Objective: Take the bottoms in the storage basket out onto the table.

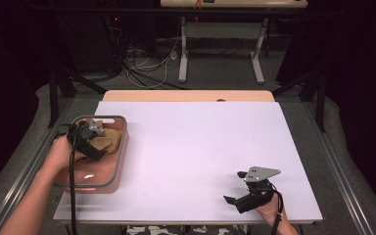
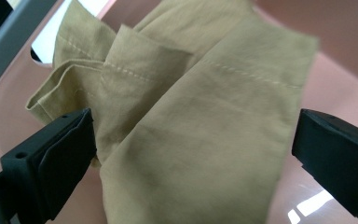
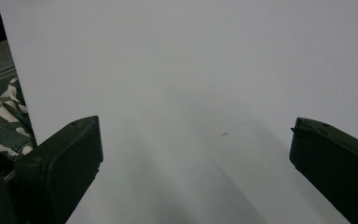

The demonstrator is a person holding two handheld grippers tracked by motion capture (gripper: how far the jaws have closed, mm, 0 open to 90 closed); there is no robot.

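1. White and bare across its middle, the surface [image 1: 196, 152] carries a pink basket [image 1: 120, 161] with a grey rim at its left edge; dark floor and loose cables lie beyond.
2. My left tongs [image 2: 191, 149] are spread wide, one jaw on either side of a tan cloth [image 2: 186, 121], not yet pinching it.
3. My right tongs [image 1: 236, 188] are also spread and hold nothing, low over the near right of the surface, well apart from the basket.
4. That cloth lies crumpled inside the basket, folded over itself, with stitched hems showing.
5. I judge it light, soft and limp: it should drape and sag once lifted, and a grip on one thin layer may slip. The bunched fold near the hem looks like the safest hold.
6. From the left gripper view I get the folds and stitching; the high view gives me only a tan patch under the hand, but shows where the basket sits.
7. At the edge of the right gripper view I see camouflage fabric [image 3: 2, 121].
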